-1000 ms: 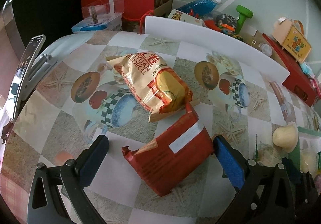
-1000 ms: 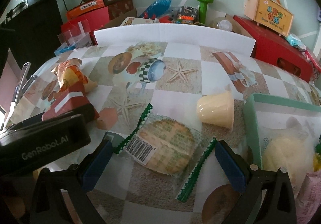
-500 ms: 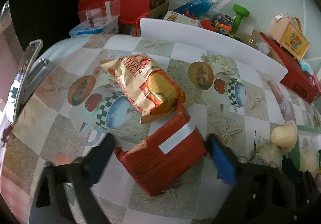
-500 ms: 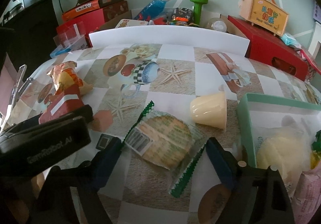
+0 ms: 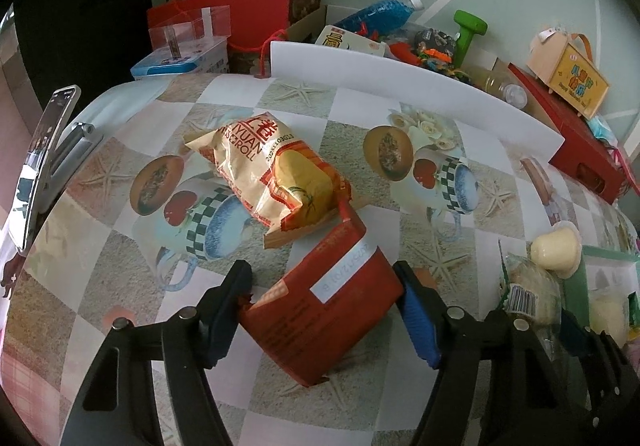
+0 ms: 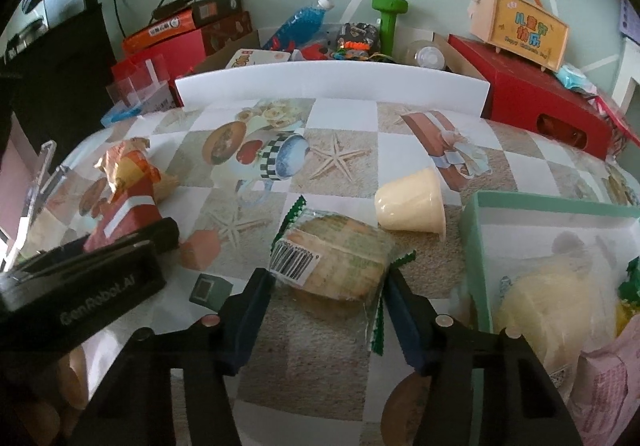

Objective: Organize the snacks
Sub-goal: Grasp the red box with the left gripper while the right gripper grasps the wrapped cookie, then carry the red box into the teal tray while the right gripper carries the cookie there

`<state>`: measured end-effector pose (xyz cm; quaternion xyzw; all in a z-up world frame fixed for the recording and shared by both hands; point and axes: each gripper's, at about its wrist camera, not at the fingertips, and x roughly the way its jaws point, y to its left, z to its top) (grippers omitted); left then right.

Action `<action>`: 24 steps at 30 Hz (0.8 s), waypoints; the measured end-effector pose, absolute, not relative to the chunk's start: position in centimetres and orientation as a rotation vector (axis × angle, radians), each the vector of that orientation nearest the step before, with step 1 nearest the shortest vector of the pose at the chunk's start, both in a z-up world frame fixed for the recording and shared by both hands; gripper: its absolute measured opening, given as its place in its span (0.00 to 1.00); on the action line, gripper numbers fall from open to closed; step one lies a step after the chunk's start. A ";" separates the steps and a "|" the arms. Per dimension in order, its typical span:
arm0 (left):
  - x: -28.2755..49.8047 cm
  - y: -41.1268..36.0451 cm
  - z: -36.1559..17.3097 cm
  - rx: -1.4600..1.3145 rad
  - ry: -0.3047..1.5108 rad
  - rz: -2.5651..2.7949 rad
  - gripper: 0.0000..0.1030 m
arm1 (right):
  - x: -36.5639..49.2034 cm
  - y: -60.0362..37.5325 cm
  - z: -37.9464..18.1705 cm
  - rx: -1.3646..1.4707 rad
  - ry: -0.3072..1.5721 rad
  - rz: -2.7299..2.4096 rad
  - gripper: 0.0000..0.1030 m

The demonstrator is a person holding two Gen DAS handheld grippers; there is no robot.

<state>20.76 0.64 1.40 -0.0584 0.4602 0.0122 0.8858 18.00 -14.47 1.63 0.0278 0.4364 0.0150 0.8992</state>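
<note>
Both sets of fingers are closing – left gripper (image 5: pixel 320 310) around the red packet (image 5: pixel 324 310), right gripper (image 6: pixel 326 310) around the wrapped cake (image 6: pixel 336 266) at lower centre – squeeze gently, lift level

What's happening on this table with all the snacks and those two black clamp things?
A person is tidying snacks with a handheld gripper in each hand. The left gripper has its jaws closing around a red snack packet, and the right gripper has its jaws closing around a clear-wrapped round cake. Both snacks lie on the patterned tablecloth. A yellow egg-roll bag and a pudding cup wait nearby, beside a green-rimmed box that already holds a few snacks.
</note>
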 end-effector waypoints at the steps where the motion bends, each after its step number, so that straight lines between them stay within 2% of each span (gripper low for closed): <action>1: 20.7 0.7 1.4 -0.123 0.957 0.026 0.70 | 18.0 -14.5 1.7 0.062 0.903 0.034 0.58; 16: 20.0 0.6 3.1 -0.134 0.914 0.012 0.70 | 17.1 -15.4 4.2 0.099 0.844 0.057 0.57; 24: 18.7 0.0 6.1 -0.135 0.829 -0.016 0.70 | 16.1 -16.5 7.0 0.101 0.786 0.036 0.57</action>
